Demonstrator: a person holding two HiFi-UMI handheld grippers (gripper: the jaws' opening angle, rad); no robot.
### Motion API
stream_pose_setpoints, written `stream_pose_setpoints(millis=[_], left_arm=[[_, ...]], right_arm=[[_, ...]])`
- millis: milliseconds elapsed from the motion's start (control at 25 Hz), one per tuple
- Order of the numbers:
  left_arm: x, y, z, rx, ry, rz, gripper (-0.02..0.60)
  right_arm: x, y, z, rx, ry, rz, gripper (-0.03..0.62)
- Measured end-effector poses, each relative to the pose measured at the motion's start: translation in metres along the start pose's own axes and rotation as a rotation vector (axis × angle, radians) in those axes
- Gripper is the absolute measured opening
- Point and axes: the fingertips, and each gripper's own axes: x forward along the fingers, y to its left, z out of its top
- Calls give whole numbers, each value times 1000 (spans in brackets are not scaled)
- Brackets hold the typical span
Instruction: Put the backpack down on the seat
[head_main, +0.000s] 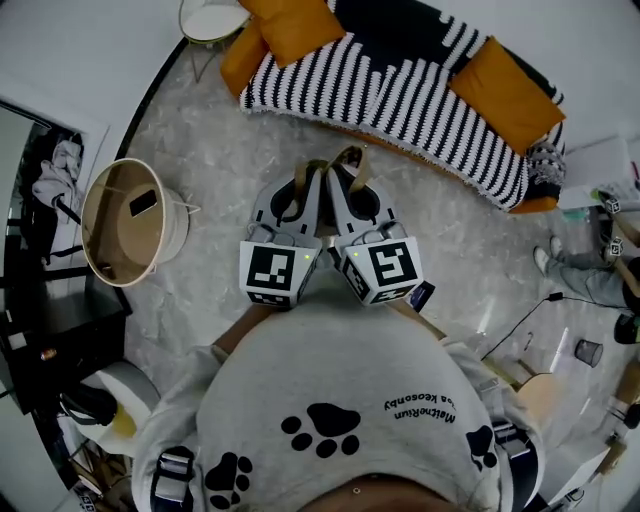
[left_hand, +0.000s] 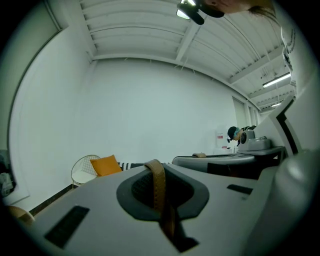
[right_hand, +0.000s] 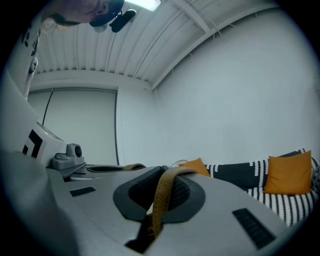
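The left gripper (head_main: 303, 180) and right gripper (head_main: 352, 168) sit side by side at the centre of the head view, tips toward 12 o'clock. Both have their jaws fully closed, each pinching 1 tan strap. The left strap (left_hand: 159, 192) runs along the jaw slot from 6 to 12 o'clock and arches over the tips. The right strap (right_hand: 162, 197) lies the same way, bending toward 1 o'clock at its top. Only these 2 straps of the backpack show; its body cannot be made out.

Open pale floor (head_main: 220, 150) lies between the grippers and the striped sofa (head_main: 420, 100), which spans 12 to 2 o'clock and carries orange cushions (head_main: 505, 95). A round basket (head_main: 130, 225) stands at 9 o'clock, with black furniture (head_main: 50, 320) at 8 o'clock.
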Motion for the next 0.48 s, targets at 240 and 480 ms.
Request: stream_pose_setpoints(millis=[240, 480], left_arm=[[59, 48, 7, -16, -12, -25, 18], [100, 87, 2, -19, -5, -42, 18]], right_arm=[[70, -33, 6, 29, 14, -32, 32], [124, -52, 3, 33, 20, -44, 32]])
